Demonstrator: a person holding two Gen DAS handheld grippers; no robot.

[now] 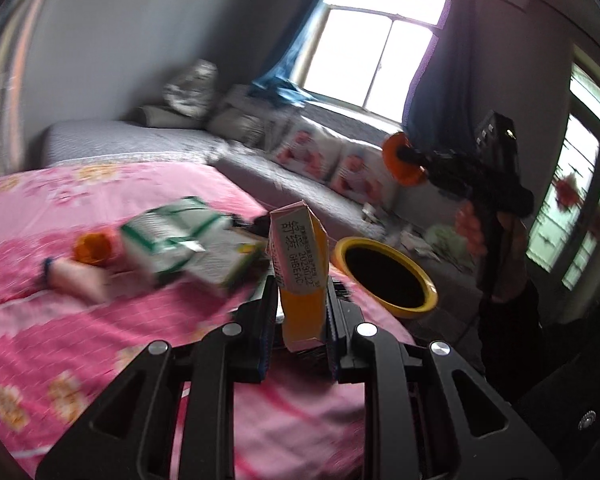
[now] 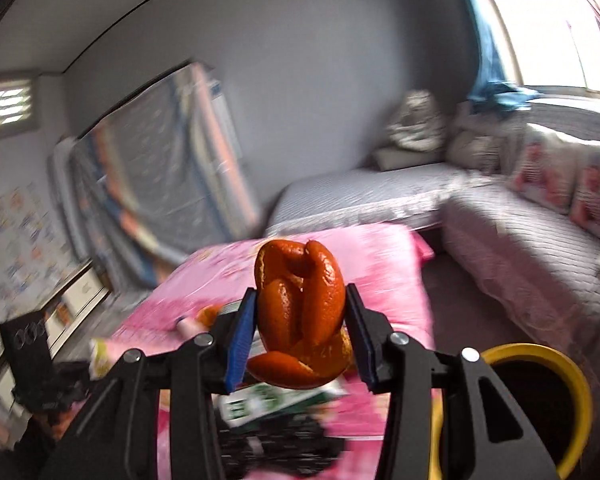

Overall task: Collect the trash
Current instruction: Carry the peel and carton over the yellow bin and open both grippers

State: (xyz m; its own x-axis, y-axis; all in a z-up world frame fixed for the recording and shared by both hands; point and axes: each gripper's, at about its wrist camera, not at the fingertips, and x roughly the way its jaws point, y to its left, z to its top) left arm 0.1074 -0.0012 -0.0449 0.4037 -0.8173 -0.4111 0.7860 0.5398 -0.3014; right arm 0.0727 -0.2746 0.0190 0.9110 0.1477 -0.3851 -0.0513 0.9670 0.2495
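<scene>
Mid-collection: left gripper [image 1: 298,312] clamped on tall orange-and-pink drink carton [image 1: 298,268], right gripper [image 2: 300,320] clamped on curled orange peel [image 2: 300,316]. Next, probably carry both over round yellow-rimmed bin [image 1: 384,276], just right of left gripper, then release.

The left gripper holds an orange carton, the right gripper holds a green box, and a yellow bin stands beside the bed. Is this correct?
Not quite. The right gripper holds orange peel, as the right wrist view shows. The left gripper does hold the orange carton, beside the yellow bin.
</scene>
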